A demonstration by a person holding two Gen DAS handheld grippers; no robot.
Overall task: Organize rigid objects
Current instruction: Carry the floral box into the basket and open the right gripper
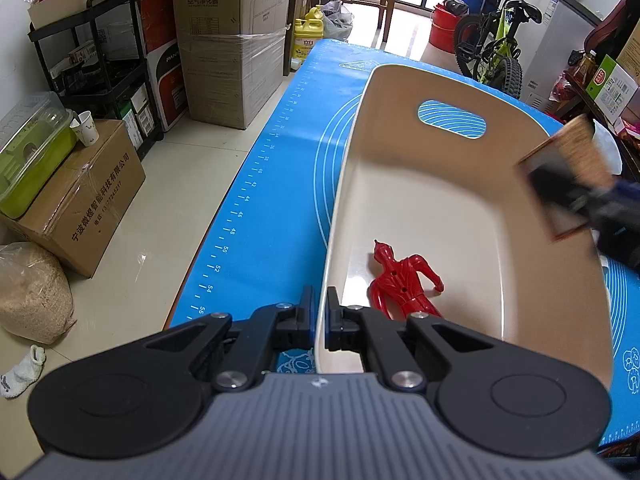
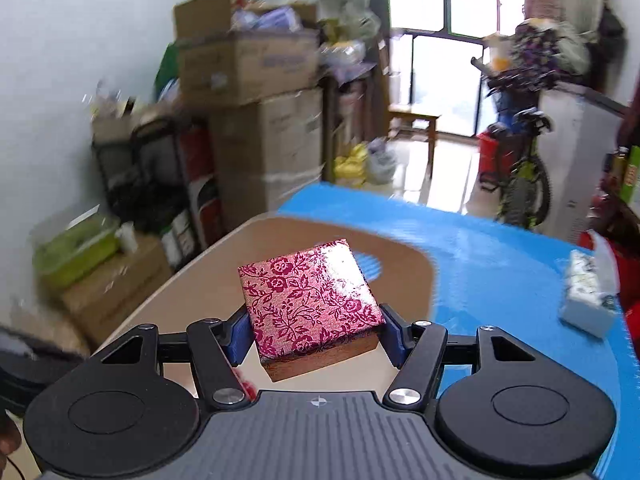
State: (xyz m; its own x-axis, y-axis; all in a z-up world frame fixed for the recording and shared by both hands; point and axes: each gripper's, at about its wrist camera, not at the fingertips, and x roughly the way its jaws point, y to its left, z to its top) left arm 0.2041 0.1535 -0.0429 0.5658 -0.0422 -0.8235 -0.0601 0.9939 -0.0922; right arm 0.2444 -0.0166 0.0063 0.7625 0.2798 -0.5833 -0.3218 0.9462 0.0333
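A beige basket (image 1: 400, 92) with a cut-out handle stands on the blue mat (image 1: 256, 200). My left gripper (image 1: 320, 296) is shut on the basket's near rim, one finger outside the wall and one inside. A red toy figure (image 1: 404, 280) lies on the basket floor close to that grip. My right gripper (image 2: 316, 336) is shut on a square box (image 2: 308, 296) with a pink floral lid and a brown base, held tilted above the basket (image 2: 200, 280). In the left wrist view the same box (image 1: 568, 160) shows blurred over the basket's right rim.
A white patterned tissue pack (image 2: 588, 292) lies on the mat (image 2: 500, 272) to the right. Cardboard boxes (image 1: 236, 40), a black shelf cart (image 1: 100, 60) and a sack (image 1: 32, 292) stand on the floor left of the table. A bicycle (image 1: 496, 40) is parked beyond the far end.
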